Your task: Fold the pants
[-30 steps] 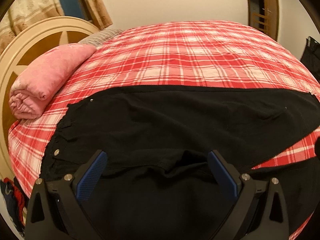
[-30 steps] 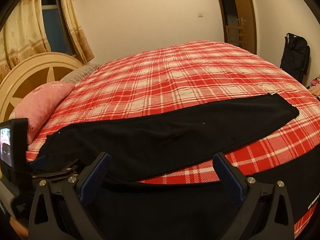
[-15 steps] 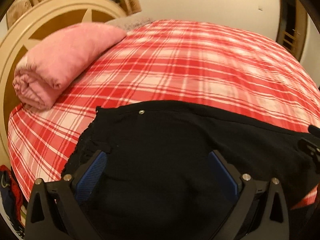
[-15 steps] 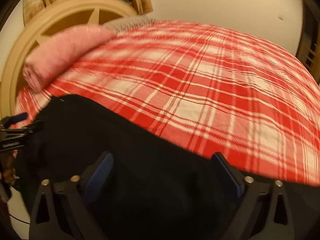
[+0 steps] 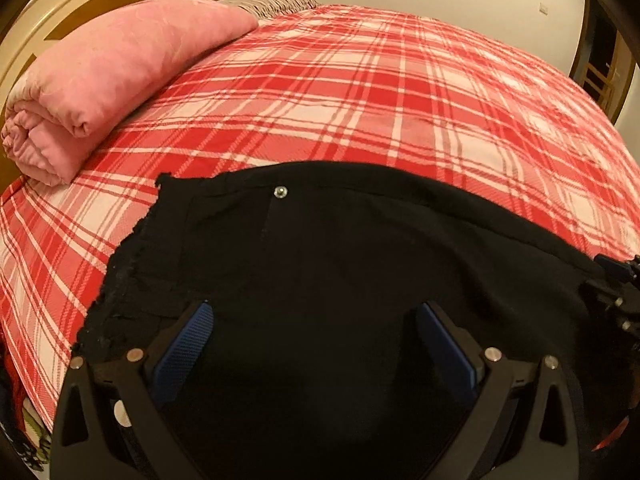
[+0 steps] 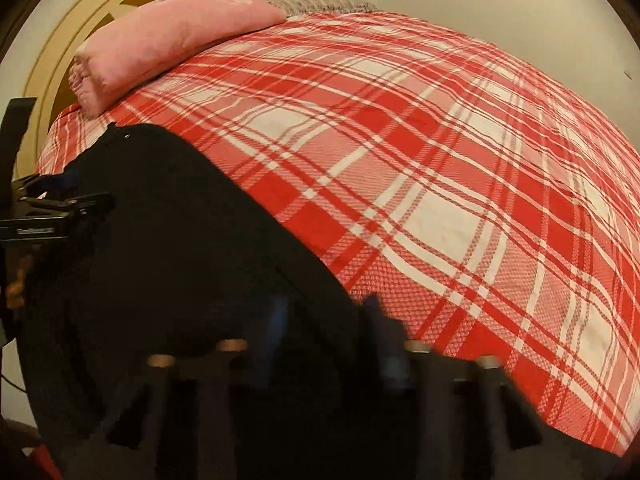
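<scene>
The black pants (image 5: 340, 264) lie on the red plaid bedspread (image 5: 380, 92) along its near edge, waistband end toward the rolled pink blanket (image 5: 108, 76) by the cream headboard (image 5: 80, 4). My left gripper (image 5: 312, 340) stands wide open over the dark cloth, pinching nothing. My right gripper (image 6: 326, 332) is blurred; its jaws have just been closing with pants fabric between them, but I cannot tell whether they grip it.

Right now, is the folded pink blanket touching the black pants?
Apart. The left wrist view shows the pink blanket near the headboard and the black pants nearer the camera, with a strip of red plaid bedspread plainly between them.
</scene>
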`<state>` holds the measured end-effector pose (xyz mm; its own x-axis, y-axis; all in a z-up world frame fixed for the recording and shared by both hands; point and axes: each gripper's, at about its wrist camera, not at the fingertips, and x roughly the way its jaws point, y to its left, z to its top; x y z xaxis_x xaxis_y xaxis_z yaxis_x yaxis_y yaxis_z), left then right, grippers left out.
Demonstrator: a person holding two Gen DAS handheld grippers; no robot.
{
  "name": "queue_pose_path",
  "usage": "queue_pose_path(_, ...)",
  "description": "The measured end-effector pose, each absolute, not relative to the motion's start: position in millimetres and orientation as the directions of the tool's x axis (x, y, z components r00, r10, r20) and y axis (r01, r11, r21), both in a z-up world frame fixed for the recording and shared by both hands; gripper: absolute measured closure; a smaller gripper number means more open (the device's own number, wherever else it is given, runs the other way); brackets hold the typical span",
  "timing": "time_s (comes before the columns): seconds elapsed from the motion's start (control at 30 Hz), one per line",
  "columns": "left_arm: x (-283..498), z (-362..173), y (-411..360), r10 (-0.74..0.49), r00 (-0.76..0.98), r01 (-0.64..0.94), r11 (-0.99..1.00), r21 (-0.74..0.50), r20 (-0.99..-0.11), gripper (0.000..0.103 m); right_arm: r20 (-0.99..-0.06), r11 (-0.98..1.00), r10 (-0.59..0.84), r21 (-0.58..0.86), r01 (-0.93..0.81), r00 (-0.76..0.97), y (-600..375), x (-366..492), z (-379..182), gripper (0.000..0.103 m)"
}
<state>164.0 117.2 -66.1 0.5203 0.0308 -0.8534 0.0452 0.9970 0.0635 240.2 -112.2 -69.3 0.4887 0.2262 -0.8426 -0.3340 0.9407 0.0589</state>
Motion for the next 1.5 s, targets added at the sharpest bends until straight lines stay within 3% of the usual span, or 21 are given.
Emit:
queue_pose_path(0.07,163,-64,115,0.033,0.527,0.051,0.996,0.07,-0.849,0.0,-0.849,0.94,0.212,0.041,-0.339,0.485,-110,237,-64,0.095)
queue_pose_path(0.13,161,-60,116,0.027,0.529,0.055,0.996,0.066,-0.848,0.0,-0.838,0.937,0.188,-0.003,-0.349,0.512,-106,227,-55,0.097)
queue_pose_path(0.43,137,-21,147,-0.07,0.59,0.061,0.997,-0.042,-0.804,0.0,-0.717,0.915,0.187,-0.122,-0.385,0.671,-71,128,10,0.098)
queue_pose_path(0.67,130,-4,158,-0.133,0.599,0.056,0.991,-0.124,-0.79,0.0,-0.677,0.897,0.177,-0.187,-0.4,0.714,-25,49,-22,0.098)
queue_pose_path(0.83,140,-10,155,-0.238,0.549,0.064,0.968,-0.244,-0.801,0.0,-0.654,0.902,0.134,-0.23,-0.365,0.744,-15,31,-45,0.098)
queue_pose_path(1.0,156,-33,143,-0.269,0.472,0.046,0.958,-0.282,-0.84,0.0,-0.618,0.922,0.137,-0.207,-0.328,0.774,-20,27,-38,0.098)
queue_pose_path(1.07,158,-41,142,-0.307,0.457,0.026,0.943,-0.333,-0.835,0.005,-0.614,0.927,0.14,-0.195,-0.321,0.777,-22,28,-37,0.098)
queue_pose_path(1.13,159,-45,142,-0.352,0.445,0.018,0.923,-0.385,-0.824,0.02,-0.612,0.928,0.132,-0.201,-0.315,0.78,-21,26,-39,0.098)
queue_pose_path(1.23,160,-49,138,-0.373,0.402,0.009,0.915,-0.403,-0.836,0.034,-0.597,0.915,0.091,-0.267,-0.304,0.797,-13,23,-42,0.098)
queue_pose_path(1.37,154,-37,133,-0.319,0.405,0.036,0.942,-0.334,-0.857,0.032,-0.567,0.883,0.038,-0.367,-0.293,0.823,-1,18,-49,0.098)
queue_pose_path(1.47,152,-39,134,-0.248,0.441,0.04,0.965,-0.258,-0.862,0.037,-0.57,0.894,0.043,-0.345,-0.287,0.821,-4,20,-51,0.098)
queue_pose_path(1.5,152,-41,137,-0.263,0.455,0.046,0.961,-0.273,-0.851,0.056,-0.565,0.899,0.047,-0.336,-0.281,0.824,-6,21,-51,0.098)
